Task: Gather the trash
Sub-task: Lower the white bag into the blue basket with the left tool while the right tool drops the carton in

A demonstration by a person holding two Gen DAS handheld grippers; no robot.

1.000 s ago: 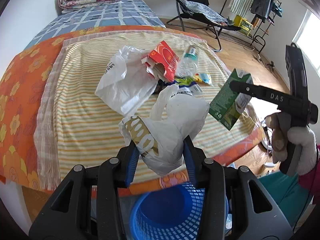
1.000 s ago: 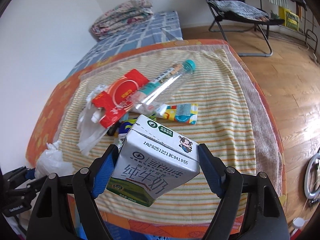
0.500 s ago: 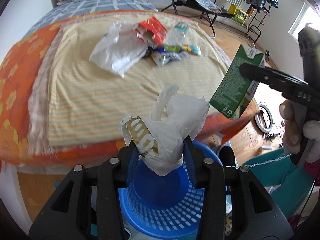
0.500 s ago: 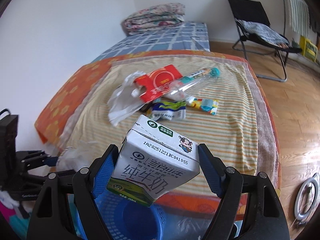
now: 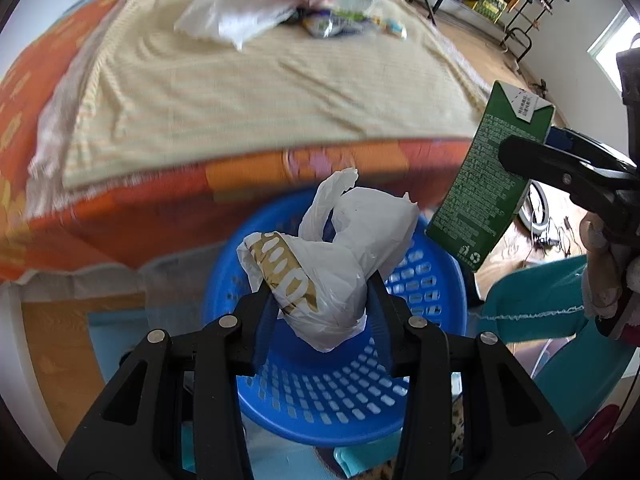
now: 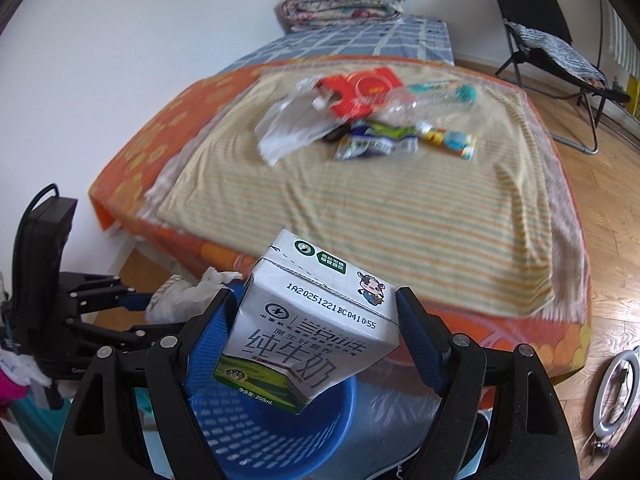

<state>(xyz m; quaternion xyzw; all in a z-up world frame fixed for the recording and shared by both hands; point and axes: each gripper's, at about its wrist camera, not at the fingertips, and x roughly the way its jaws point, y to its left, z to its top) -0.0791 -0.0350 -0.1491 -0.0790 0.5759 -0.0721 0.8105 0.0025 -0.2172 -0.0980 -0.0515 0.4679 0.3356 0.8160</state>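
Two hand-held grippers hang over the blue basket [image 5: 432, 280]: the left hand-held gripper [image 5: 320, 300] pinches a crumpled white bag [image 5: 332, 264], the right hand-held gripper [image 6: 312, 336] clamps a milk carton [image 6: 316, 320]

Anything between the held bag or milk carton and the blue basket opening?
Nothing visible. The left gripper holds the crumpled white bag directly over the blue basket, whose opening shows bare below. The right gripper holds the milk carton above the basket's rim, also unobstructed.
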